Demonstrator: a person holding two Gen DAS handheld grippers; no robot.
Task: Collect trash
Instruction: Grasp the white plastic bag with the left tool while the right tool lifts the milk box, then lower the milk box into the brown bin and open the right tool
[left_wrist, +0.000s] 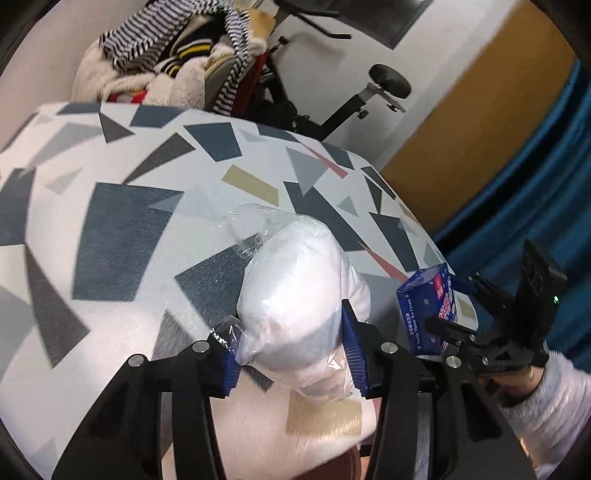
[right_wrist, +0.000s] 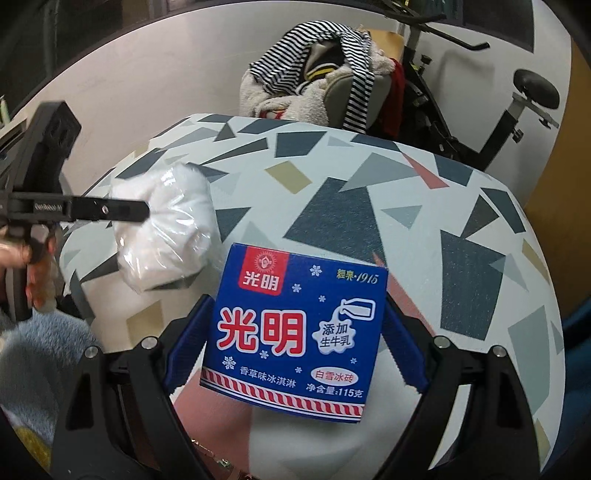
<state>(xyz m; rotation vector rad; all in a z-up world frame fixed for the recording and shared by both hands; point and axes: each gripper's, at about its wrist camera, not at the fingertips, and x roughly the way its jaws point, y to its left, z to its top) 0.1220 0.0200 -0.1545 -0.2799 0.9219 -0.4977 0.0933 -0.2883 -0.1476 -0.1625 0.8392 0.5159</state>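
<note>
A clear plastic bag stuffed with white material is squeezed between the blue pads of my left gripper, which is shut on it just above the patterned tablecloth. In the right wrist view the same bag hangs at the left, with the left gripper coming in from the side. My right gripper is shut on a blue ice cream box, one pad on each side of it. The left wrist view shows that box and the right gripper at the table's right edge.
Beyond the table stands a chair piled with striped and fleecy clothes and an exercise bike. A blue curtain and a wooden panel lie to the right. A hand in a pale fuzzy sleeve holds the right gripper.
</note>
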